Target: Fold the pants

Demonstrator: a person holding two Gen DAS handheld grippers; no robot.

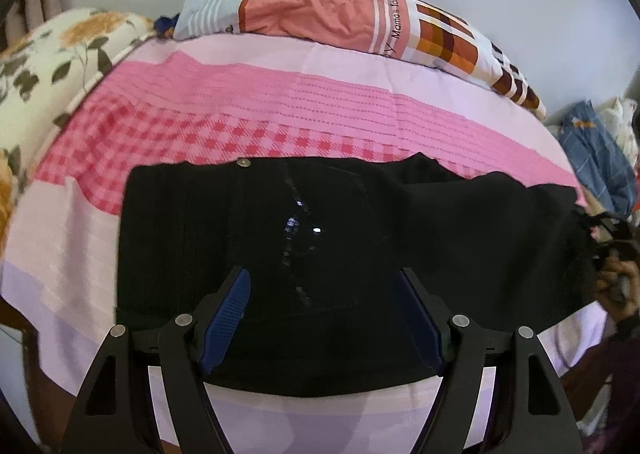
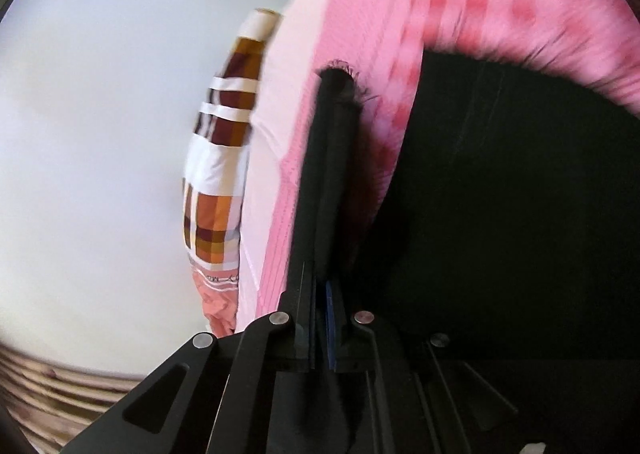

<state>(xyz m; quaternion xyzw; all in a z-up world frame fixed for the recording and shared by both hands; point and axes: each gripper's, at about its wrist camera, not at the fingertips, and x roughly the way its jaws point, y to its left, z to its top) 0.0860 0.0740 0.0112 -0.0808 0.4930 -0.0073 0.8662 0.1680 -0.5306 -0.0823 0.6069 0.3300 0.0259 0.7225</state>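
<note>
Step in hand, by the look of it: the lengthwise or crosswise fold is starting, with the right gripper (image 2: 334,86) pinching the leg end of the black pants (image 1: 280,238) while the left gripper (image 1: 324,286) hovers over the waist end. The right fingers stand closed together, and frayed black hem fabric shows at their tips, so they appear clamped on the hem (the pads themselves are hidden by the dark cloth). The left fingers (image 1: 230,314) stand wide apart above the waistband region, gripping nothing; whether they touch the cloth cannot be told. The pants lie spread flat on the bed (image 1: 280,102), on a pink striped-and-checked sheet, waist toward the left of the left wrist view, legs running off right toward a person's hand (image 1: 616,286) at the frame edge. A metal button (image 1: 243,162) sits at the far waistband edge; a few glints mark the fly area. Fabric looks heavy, dark, lightly rumpled toward the leg end. Next move likely calls for carrying the hem across toward the waist while the left gripper pins or steadies that end, keeping the edges aligned. A patterned quilt (image 1: 360,22) lies bunched along the far side of the bed.
</note>
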